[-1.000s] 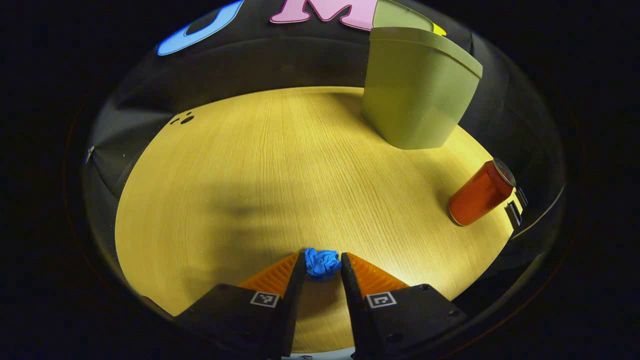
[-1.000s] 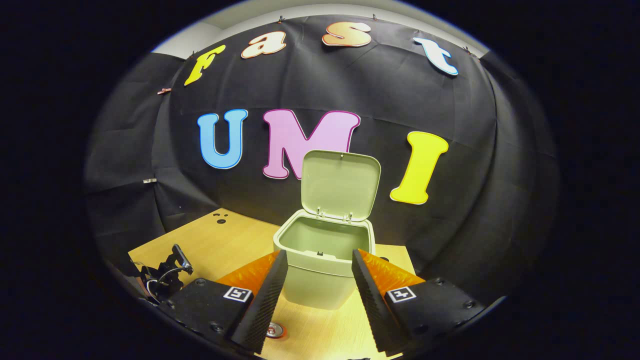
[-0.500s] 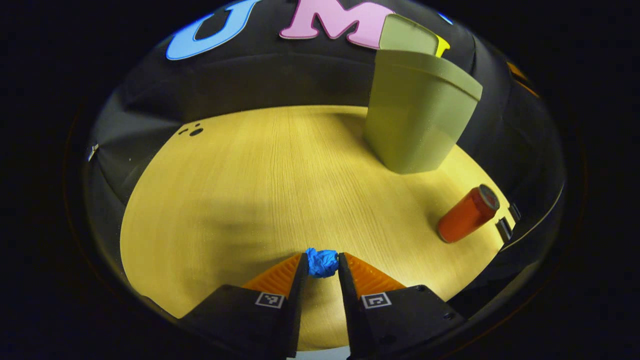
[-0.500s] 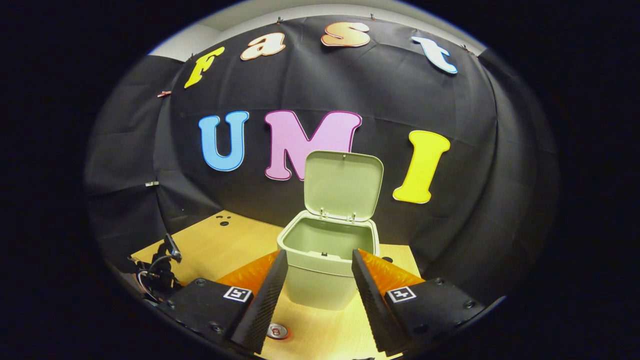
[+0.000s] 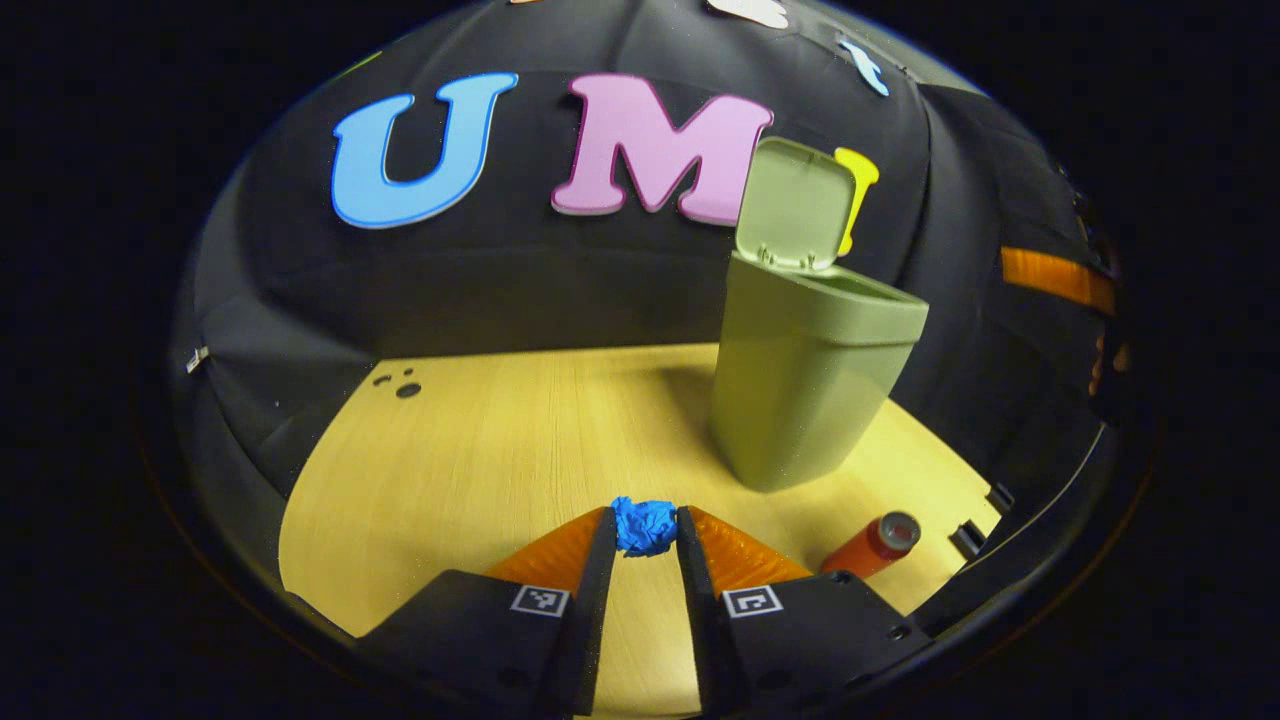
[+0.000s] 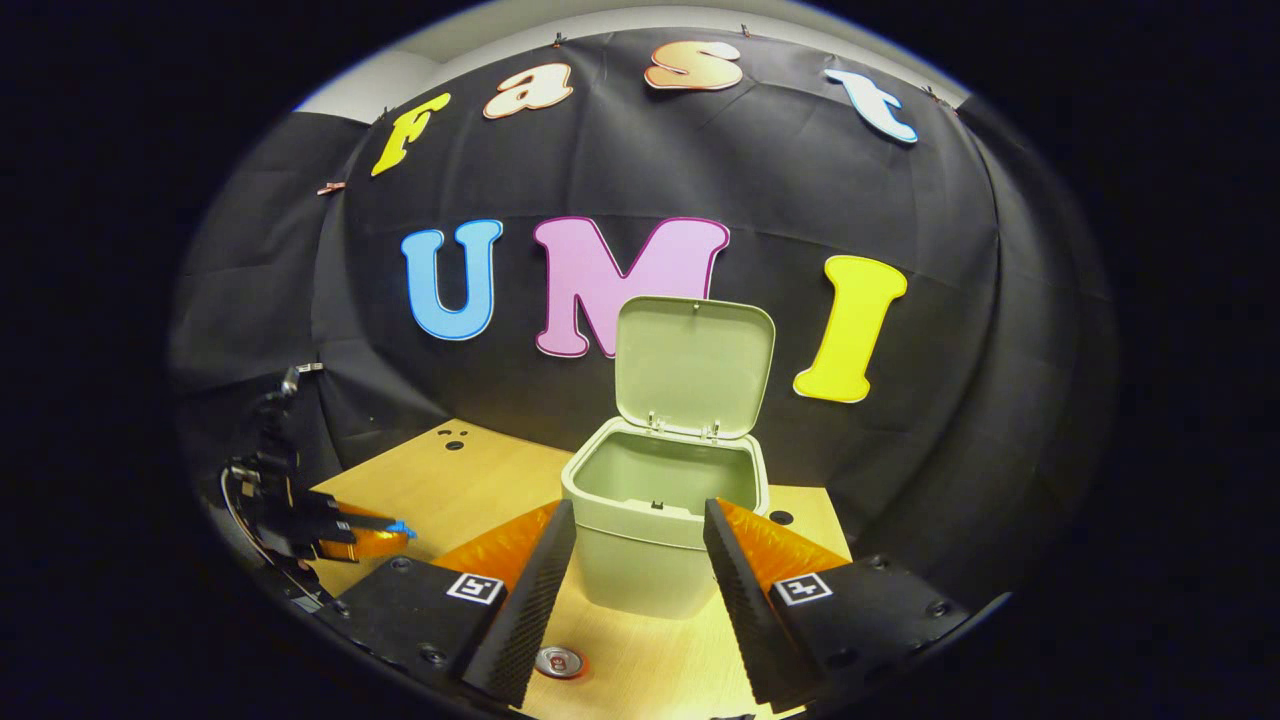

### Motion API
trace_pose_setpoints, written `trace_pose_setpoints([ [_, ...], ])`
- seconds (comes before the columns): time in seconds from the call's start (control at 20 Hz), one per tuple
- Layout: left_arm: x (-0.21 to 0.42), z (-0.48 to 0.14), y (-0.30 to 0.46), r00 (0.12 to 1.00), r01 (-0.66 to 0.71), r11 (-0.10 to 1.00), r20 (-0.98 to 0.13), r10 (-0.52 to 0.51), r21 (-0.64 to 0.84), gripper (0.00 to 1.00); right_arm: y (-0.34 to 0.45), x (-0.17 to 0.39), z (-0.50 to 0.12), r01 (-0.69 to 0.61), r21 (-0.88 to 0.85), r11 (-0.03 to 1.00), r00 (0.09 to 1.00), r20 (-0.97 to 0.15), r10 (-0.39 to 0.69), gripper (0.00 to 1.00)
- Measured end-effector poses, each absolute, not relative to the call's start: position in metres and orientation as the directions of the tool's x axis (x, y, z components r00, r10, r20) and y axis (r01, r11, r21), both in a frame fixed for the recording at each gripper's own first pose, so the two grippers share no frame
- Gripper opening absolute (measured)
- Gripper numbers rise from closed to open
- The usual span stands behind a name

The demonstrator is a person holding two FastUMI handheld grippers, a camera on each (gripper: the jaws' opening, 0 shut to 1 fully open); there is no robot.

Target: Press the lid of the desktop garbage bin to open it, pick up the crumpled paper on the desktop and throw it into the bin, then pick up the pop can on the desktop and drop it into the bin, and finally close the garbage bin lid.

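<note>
Two round fisheye views share one wooden tabletop [image 5: 470, 450], pale yellow with fine grain, spreading across the lower half of the left gripper view and backed by black cloth.

Next in size is the garbage bin [image 5: 805, 385], a sage green tub standing upright right of centre in the left gripper view. Its lid [image 5: 797, 205] is swung up and back, standing nearly vertical above the rear rim. In the right gripper view the same bin [image 6: 655, 545] sits at centre, its open mouth facing the camera.

At the bottom centre of the right gripper view, the right gripper [image 6: 640, 560] has its two fingers spread wide with nothing between them; the bin appears in the gap, farther off.

The left gripper [image 5: 645, 530], at the bottom centre of its own view, has its fingers drawn narrow, both pressing on the crumpled paper [image 5: 645, 526], a small blue wad raised above the tabletop. At the lower left of the right gripper view, that gripper [image 6: 385, 530] appears farther off with a blue speck at its tip.

The pop can [image 5: 868, 545], red with a silver top, stands on the tabletop at lower right of the left gripper view, near the bin's base.
</note>
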State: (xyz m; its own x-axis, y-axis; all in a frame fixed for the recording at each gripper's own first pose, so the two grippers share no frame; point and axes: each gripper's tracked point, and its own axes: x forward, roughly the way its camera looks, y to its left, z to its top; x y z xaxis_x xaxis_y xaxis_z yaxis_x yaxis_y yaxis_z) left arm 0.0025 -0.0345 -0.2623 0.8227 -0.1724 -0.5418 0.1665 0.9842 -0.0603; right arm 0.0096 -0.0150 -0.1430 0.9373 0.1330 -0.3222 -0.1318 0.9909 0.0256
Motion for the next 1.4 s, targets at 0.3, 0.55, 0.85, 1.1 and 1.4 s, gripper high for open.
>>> trace_pose_setpoints([
  [0.3,0.039,-0.188,-0.046,0.902,0.160,0.985,-0.396,-0.175,-0.073,0.41,-0.015,0.006,-0.149,-0.134,0.032,0.990,0.932,-0.335,0.137,0.82],
  [0.55,0.068,-0.130,-0.067,0.937,0.206,0.977,-0.275,-0.214,-0.058,0.41,-0.015,0.002,-0.154,-0.133,0.039,0.990,0.928,-0.346,0.138,0.82],
  [0.85,0.100,-0.076,-0.105,0.946,0.281,0.959,-0.156,-0.283,-0.035,0.41,-0.014,-0.003,-0.159,-0.128,0.059,0.990,0.924,-0.355,0.140,0.82],
  [1.1,0.126,-0.058,-0.147,0.927,0.359,0.933,-0.106,-0.359,-0.019,0.41,-0.015,-0.010,-0.166,-0.117,0.075,0.990,0.920,-0.366,0.137,0.82],
  [1.4,0.152,-0.069,-0.199,0.886,0.450,0.893,-0.121,-0.448,-0.016,0.41,-0.032,-0.022,-0.168,-0.064,0.090,0.994,0.923,-0.372,0.093,0.83],
])
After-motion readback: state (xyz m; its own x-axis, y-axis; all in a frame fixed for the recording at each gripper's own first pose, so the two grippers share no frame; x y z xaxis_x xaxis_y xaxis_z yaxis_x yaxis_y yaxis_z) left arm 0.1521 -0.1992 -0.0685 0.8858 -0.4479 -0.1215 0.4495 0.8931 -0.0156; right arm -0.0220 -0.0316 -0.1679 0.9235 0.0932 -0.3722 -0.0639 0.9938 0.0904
